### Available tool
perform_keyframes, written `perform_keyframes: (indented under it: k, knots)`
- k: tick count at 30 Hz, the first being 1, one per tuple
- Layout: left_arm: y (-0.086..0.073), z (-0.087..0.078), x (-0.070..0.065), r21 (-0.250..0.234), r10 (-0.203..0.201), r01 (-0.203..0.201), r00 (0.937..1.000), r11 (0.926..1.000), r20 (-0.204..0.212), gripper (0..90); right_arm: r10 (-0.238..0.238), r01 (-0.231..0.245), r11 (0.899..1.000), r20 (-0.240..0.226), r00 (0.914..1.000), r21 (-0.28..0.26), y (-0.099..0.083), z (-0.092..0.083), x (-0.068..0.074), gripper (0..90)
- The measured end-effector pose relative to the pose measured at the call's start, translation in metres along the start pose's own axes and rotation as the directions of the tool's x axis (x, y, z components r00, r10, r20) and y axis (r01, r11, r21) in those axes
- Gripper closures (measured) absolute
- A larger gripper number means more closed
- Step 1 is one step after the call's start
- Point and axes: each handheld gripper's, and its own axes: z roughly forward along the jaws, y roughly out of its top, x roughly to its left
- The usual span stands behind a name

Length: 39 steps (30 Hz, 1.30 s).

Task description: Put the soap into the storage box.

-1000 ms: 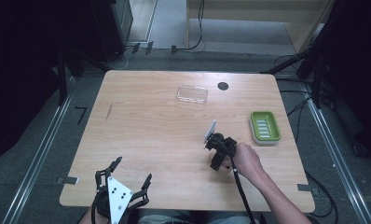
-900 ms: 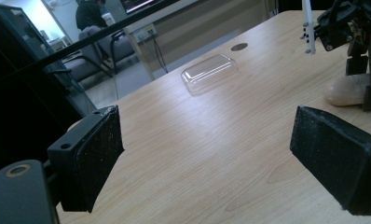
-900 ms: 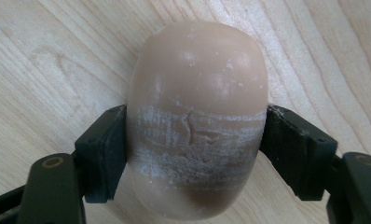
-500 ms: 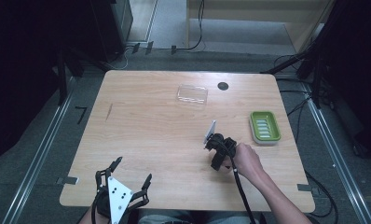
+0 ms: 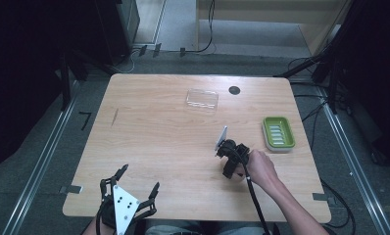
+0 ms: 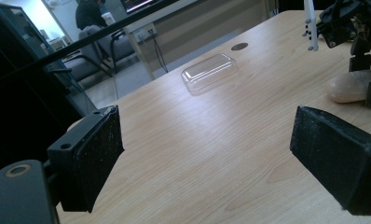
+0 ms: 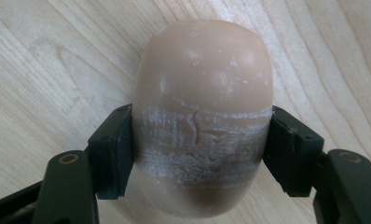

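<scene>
A peach-coloured oval soap bar (image 7: pixel 202 88) lies on the wooden table (image 5: pixel 158 142), its middle scuffed white. My right gripper (image 7: pixel 200 149) is shut on it, one black pad pressed to each long side. In the high view the right gripper (image 5: pixel 231 171) points down at the table right of centre, with a hand behind it. The left gripper view catches the soap bar (image 6: pixel 349 88) beside that gripper's jaw. My left gripper (image 5: pixel 139 178) rests at the table's near-left edge, open and holding nothing; its pads (image 6: pixel 95 154) stand wide apart.
A green soap dish (image 5: pixel 278 133) sits to the right of the right gripper. A clear plastic lid (image 5: pixel 202 99) lies toward the far side, with a round black hole (image 5: pixel 234 90) in the tabletop next to it. Dark floor and rails surround the table.
</scene>
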Motion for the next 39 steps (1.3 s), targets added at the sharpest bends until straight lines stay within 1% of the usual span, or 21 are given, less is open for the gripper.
perform_keyframes:
  k: [4, 6, 7, 9, 18, 20, 21, 23, 33, 35, 39]
  knots:
    - [0.0, 0.0, 0.0, 0.0, 0.0, 0.0, 1.0, 1.0, 0.0, 9.9, -0.006, 0.006, 1.0, 0.003, 1.0, -0.004, -0.002, -0.005, -0.002, 33.6]
    - [0.0, 0.0, 0.0, 0.0, 0.0, 0.0, 1.0, 1.0, -0.001, 9.9, 0.007, -0.007, 1.0, 0.002, 1.0, -0.007, -0.003, -0.006, -0.002, 33.6]
    - [0.0, 0.0, 0.0, 0.001, 0.0, 0.0, 1.0, 1.0, 0.0, 9.9, 0.001, -0.001, 1.0, 0.002, 1.0, -0.006, -0.004, -0.007, -0.003, 33.6]
    - [0.0, 0.0, 0.0, 0.001, 0.0, 0.0, 1.0, 1.0, 0.0, 9.9, 0.004, -0.004, 1.0, 0.003, 1.0, -0.008, -0.006, -0.008, -0.005, 33.6]
    - [0.0, 0.0, 0.001, -0.004, -0.008, 0.008, 1.0, 1.0, -0.004, 9.9, 0.025, -0.025, 1.0, 0.011, 0.9996, -0.011, -0.015, -0.014, -0.01, 33.6]
    - [0.0, 0.0, 0.001, -0.003, -0.007, 0.007, 1.0, 1.0, -0.005, 9.9, 0.036, -0.036, 0.999, 0.01, 0.9993, -0.004, -0.017, -0.016, -0.011, 33.6]
    - [0.0, 0.0, 0.001, -0.003, -0.008, 0.008, 1.0, 1.0, -0.004, 9.9, 0.031, -0.031, 0.999, 0.015, 0.9994, -0.009, -0.019, -0.016, -0.013, 33.6]
    - [0.0, 0.0, 0.001, -0.003, -0.006, 0.006, 1.0, 1.0, -0.005, 9.9, 0.037, -0.037, 0.999, 0.014, 0.9992, -0.009, -0.021, -0.017, -0.015, 33.6]
    - [0.0, 0.0, 0.001, -0.004, -0.008, 0.008, 1.0, 1.0, -0.005, 9.9, 0.084, -0.084, 0.996, 0.014, 0.9963, -0.013, -0.037, -0.024, -0.03, 33.6]
    - [0.0, 0.0, 0.001, -0.004, -0.008, 0.008, 1.0, 1.0, -0.005, 9.9, 0.103, -0.103, 0.995, 0.013, 0.9946, -0.009, -0.041, -0.024, -0.033, 33.6]
    - [0.0, 0.0, 0.001, -0.005, -0.008, 0.008, 1.0, 1.0, -0.005, 9.9, 0.124, -0.124, 0.992, 0.019, 0.9921, -0.005, -0.048, -0.025, -0.04, 33.7]
